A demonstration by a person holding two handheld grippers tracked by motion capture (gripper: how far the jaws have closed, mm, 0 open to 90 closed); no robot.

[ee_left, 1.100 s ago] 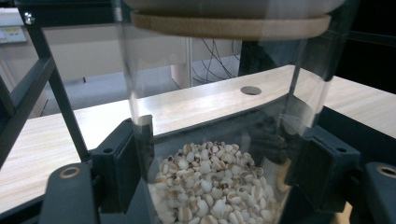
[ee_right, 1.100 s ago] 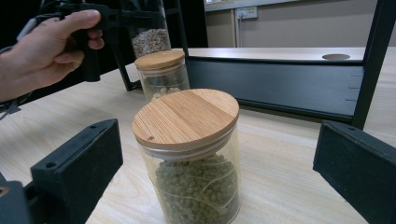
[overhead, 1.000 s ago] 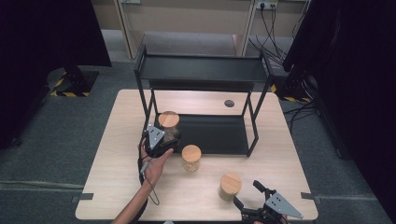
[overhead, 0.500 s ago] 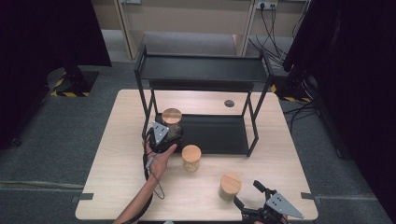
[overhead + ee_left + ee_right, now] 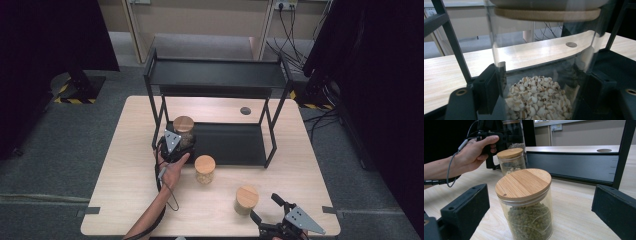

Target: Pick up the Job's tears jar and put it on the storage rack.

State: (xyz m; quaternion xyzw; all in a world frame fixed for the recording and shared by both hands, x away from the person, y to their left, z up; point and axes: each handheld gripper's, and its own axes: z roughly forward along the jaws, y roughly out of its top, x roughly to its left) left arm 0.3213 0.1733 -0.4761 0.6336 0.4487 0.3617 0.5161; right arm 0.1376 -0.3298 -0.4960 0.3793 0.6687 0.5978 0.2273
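At the shelf's lower tier [image 5: 235, 142], left tongs [image 5: 181, 142] and jar [image 5: 183, 131] now lower.

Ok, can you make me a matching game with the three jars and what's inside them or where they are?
Things:
1. jar in the left claw
2. jar between the right claw's open jaws
3. middle jar
4. black rack

Matches:
A. full of green beans
B. stands on the table just in front of the rack's lower shelf
C. holds pale whitish grains
D. two shelves, upper one bare

Pairs: 1-C, 2-A, 3-B, 4-D
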